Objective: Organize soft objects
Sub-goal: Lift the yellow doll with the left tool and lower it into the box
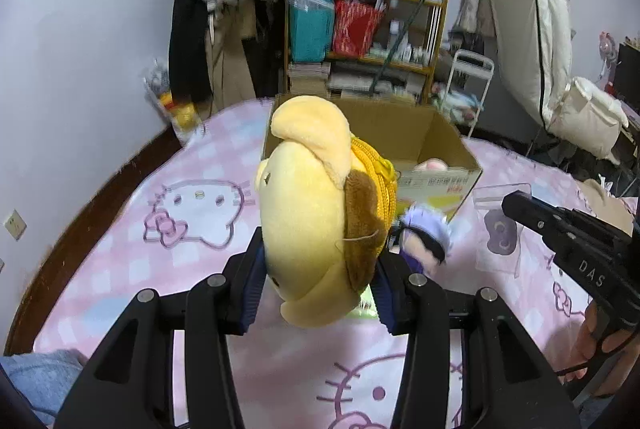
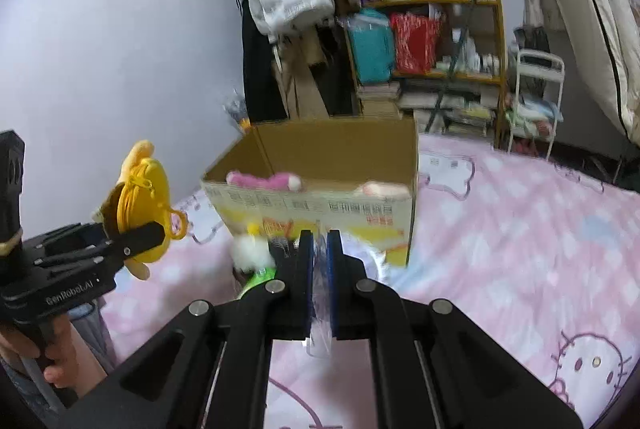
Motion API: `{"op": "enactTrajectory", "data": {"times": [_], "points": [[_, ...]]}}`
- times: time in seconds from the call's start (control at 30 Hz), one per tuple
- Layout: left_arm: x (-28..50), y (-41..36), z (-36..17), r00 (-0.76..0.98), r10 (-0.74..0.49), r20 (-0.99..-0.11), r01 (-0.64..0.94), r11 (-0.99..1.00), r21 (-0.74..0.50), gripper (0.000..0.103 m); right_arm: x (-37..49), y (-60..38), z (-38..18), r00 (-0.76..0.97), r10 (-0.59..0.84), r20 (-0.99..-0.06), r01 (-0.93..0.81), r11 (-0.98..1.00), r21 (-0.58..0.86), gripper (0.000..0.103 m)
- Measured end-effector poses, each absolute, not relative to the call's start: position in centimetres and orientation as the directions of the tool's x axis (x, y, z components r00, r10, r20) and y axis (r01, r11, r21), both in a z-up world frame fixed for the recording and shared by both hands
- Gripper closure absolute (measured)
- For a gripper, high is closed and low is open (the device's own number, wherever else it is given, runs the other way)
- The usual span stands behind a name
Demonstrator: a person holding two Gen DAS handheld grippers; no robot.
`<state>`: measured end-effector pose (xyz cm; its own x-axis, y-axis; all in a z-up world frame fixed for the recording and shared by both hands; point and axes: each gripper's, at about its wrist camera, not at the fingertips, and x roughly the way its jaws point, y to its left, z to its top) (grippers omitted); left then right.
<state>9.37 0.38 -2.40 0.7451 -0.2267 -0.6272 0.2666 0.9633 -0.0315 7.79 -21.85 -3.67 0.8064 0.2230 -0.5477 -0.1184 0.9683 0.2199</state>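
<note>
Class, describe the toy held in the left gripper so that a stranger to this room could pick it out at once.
Start at the cardboard box on the pink bedspread. Just before it, the left gripper clamps a yellow plush pouch. Unlike the purple-haired doll beside it, it has a brown patch and an orange zip.

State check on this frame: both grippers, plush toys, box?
left gripper: shut on the yellow plush dog pouch, held above the bed
right gripper: shut on a clear plastic wrapper
brown cardboard box: open-topped, pink plush toy inside
purple-haired plush doll: lying on the pink bedsheet
</note>
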Motion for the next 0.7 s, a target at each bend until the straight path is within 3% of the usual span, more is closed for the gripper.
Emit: {"op": "enactTrajectory", "data": {"times": [0.43, 0.7], "points": [[9.8, -0.3, 2.4, 0.837, -0.255, -0.483, 0.292, 0.957, 0.0, 0.057, 10.2, -23.0, 2.1, 0.894, 0.214, -0.393, -0.148, 0.97, 0.193, 0.096], [12.2, -1.0, 4.4, 0.855, -0.254, -0.452, 0.297, 0.954, 0.027, 0.057, 13.1, -23.5, 4.6, 0.915, 0.225, -0.335, -0.171, 0.968, 0.182, 0.096]]}}
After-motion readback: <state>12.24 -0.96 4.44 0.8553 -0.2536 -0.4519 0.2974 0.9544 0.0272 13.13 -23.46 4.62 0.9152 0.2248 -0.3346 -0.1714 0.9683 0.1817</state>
